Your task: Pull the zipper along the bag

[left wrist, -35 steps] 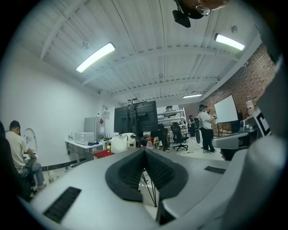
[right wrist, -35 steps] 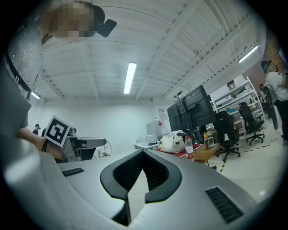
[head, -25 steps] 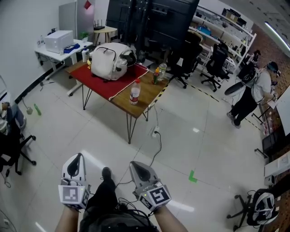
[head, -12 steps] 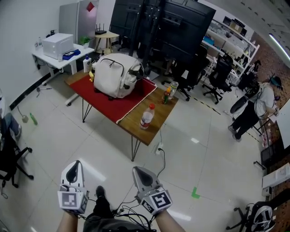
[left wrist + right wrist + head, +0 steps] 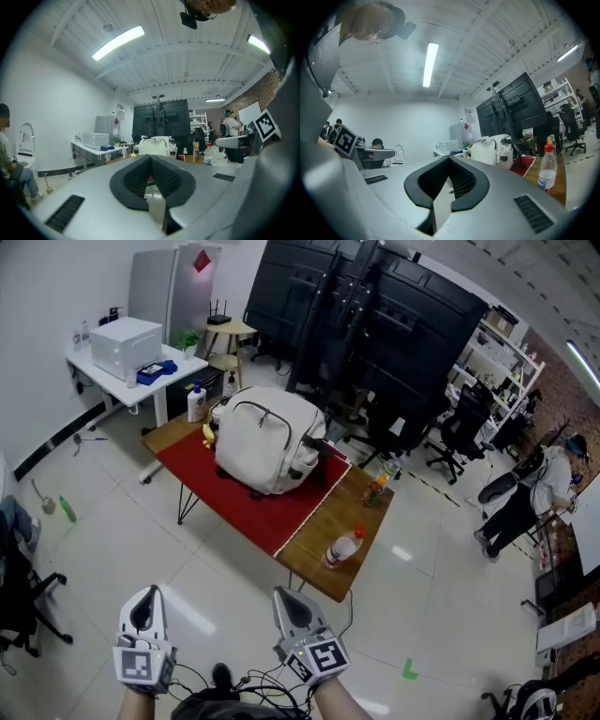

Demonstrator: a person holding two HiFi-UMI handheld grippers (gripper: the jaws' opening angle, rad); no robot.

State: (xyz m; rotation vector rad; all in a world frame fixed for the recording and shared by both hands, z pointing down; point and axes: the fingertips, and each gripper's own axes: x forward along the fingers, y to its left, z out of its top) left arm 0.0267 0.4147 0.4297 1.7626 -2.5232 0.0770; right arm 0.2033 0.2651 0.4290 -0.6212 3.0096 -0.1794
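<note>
A white backpack [image 5: 272, 437] stands on a red mat [image 5: 248, 493] on a wooden table [image 5: 352, 521], a few steps ahead of me. Both grippers are held low and close to my body, far from the bag. My left gripper [image 5: 146, 593] is shut with nothing in it, and my right gripper [image 5: 285, 596] is also shut and empty. In the left gripper view the backpack [image 5: 154, 145] shows small beyond the closed jaws. The right gripper view has the backpack [image 5: 490, 150] to the right of its closed jaws. The zipper is too small to make out.
A plastic water bottle [image 5: 342, 547] and an orange drink bottle [image 5: 378, 488] stand on the table's near right end. A white desk with a printer [image 5: 127, 334] is at the back left. Office chairs [image 5: 459, 432] and a person [image 5: 539, 493] are to the right. Cables lie by my feet.
The table and backpack have come nearer and shifted right and down in the head view. Both grippers stay shut and low in front of me.
</note>
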